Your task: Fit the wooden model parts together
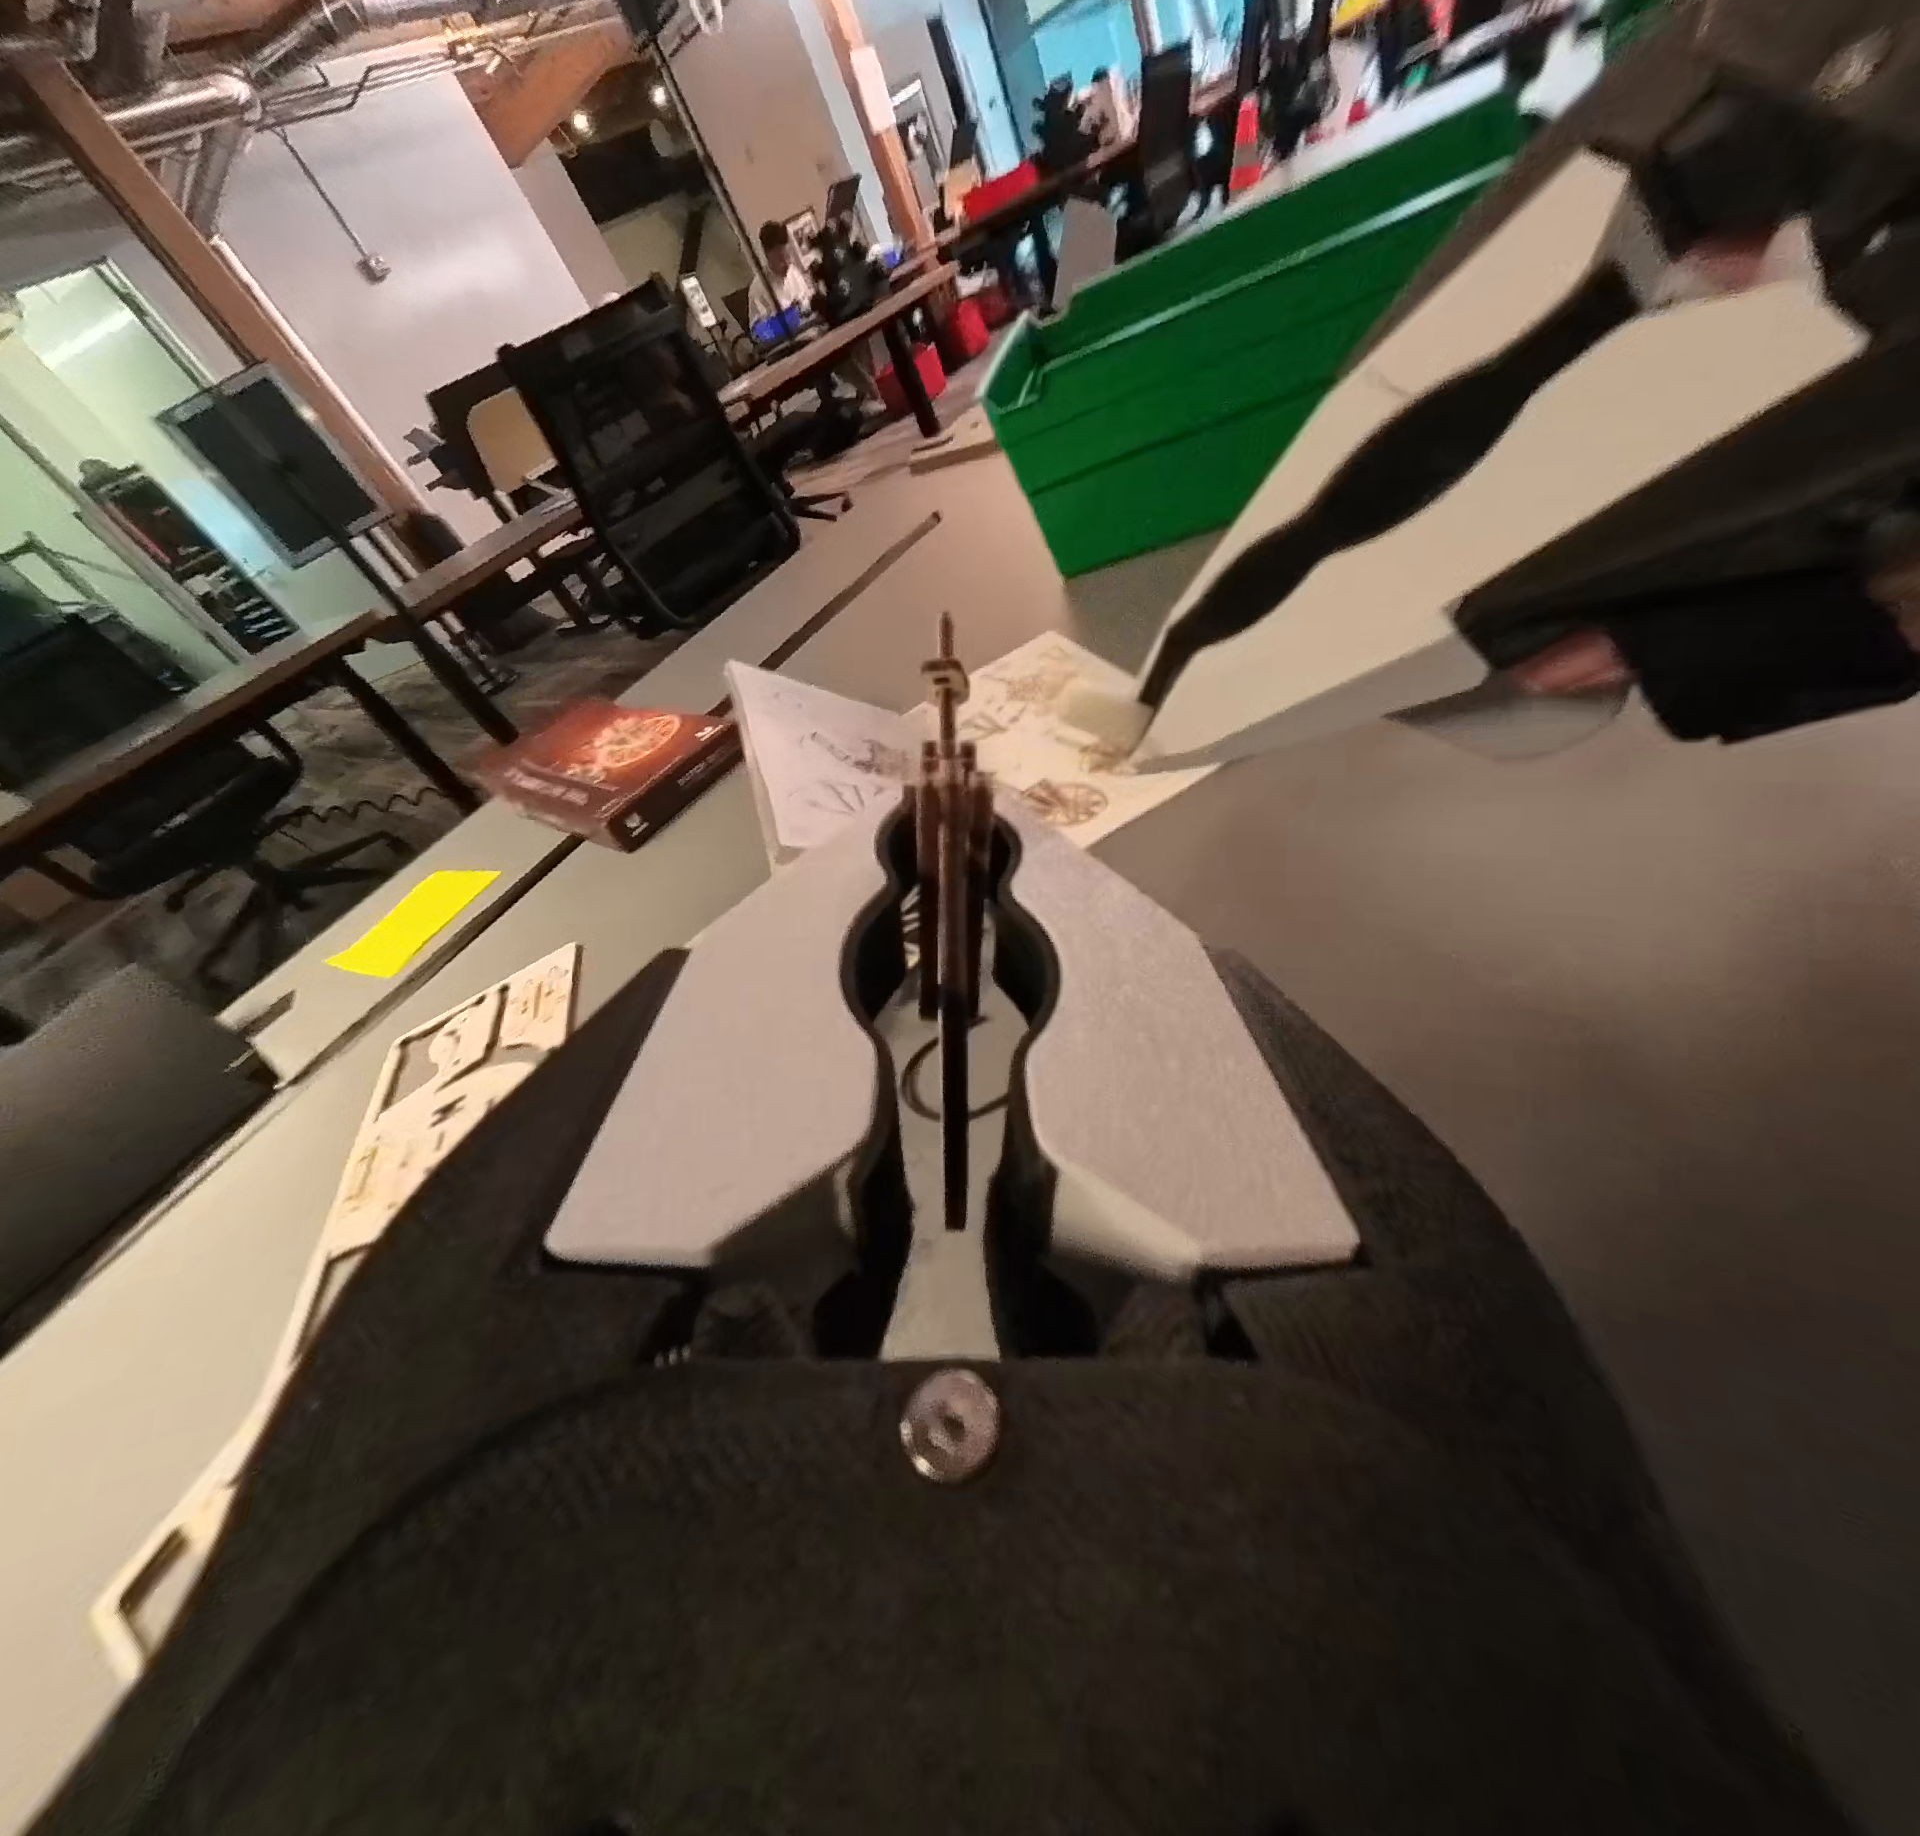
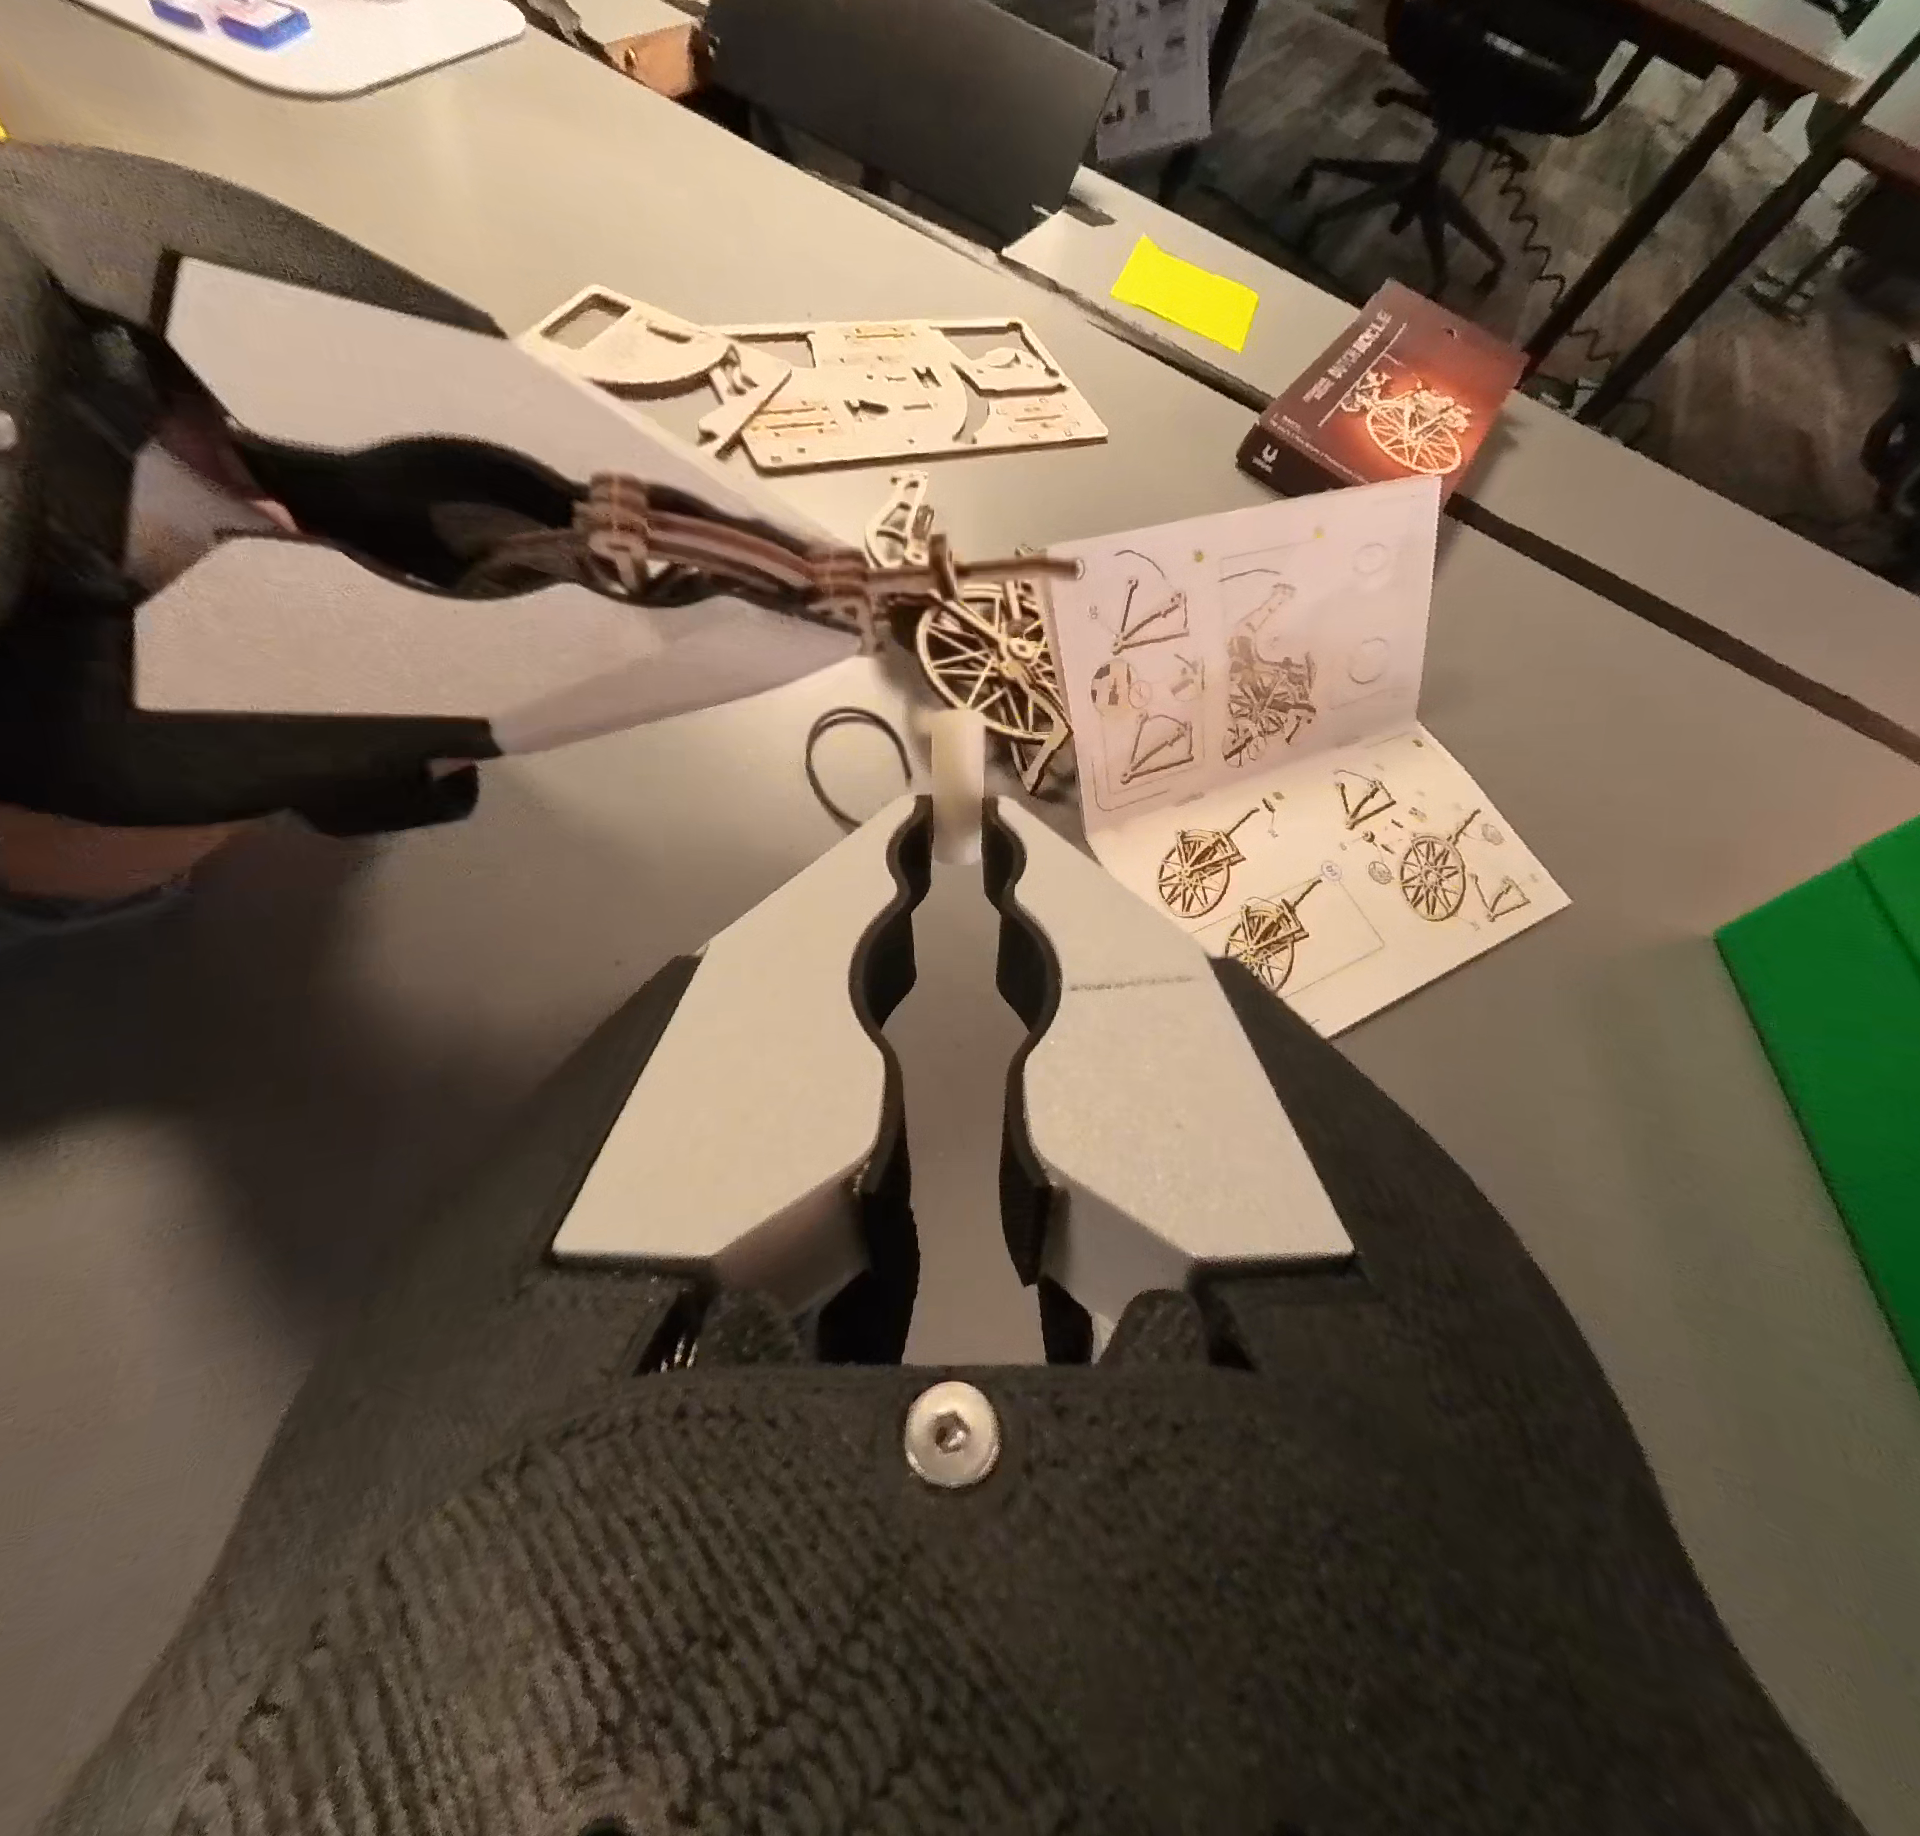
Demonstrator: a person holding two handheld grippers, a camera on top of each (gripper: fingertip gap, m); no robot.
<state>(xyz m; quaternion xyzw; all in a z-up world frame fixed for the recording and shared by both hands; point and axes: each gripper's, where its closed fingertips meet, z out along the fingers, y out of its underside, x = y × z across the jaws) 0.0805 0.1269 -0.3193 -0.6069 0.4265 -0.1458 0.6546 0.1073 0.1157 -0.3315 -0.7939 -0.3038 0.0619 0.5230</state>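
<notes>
My left gripper (image 1: pixel 948 825) is shut on a wooden model assembly (image 1: pixel 948 747) of thin layered plates, seen edge-on and sticking out past the fingertips. In the right wrist view the left gripper (image 2: pixel 831 612) comes in from the left with the assembly (image 2: pixel 717 550). A spoked wooden wheel (image 2: pixel 982 669) sits at its tip; I cannot tell if it is attached. My right gripper (image 2: pixel 951 825) is shut on a small white piece (image 2: pixel 954 784) just below the wheel. In the left wrist view the right gripper (image 1: pixel 1143 737) holds that white piece (image 1: pixel 1103 711) low over the booklet.
On the grey table lie an open instruction booklet (image 2: pixel 1278 706), a punched wooden parts sheet (image 2: pixel 862 404), a dark kit box (image 2: pixel 1382 404), a yellow note (image 2: pixel 1184 295) and a black elastic loop (image 2: pixel 854 758). A green bin (image 1: pixel 1164 415) stands on the right. Left and right tips are no more than a few centimetres apart.
</notes>
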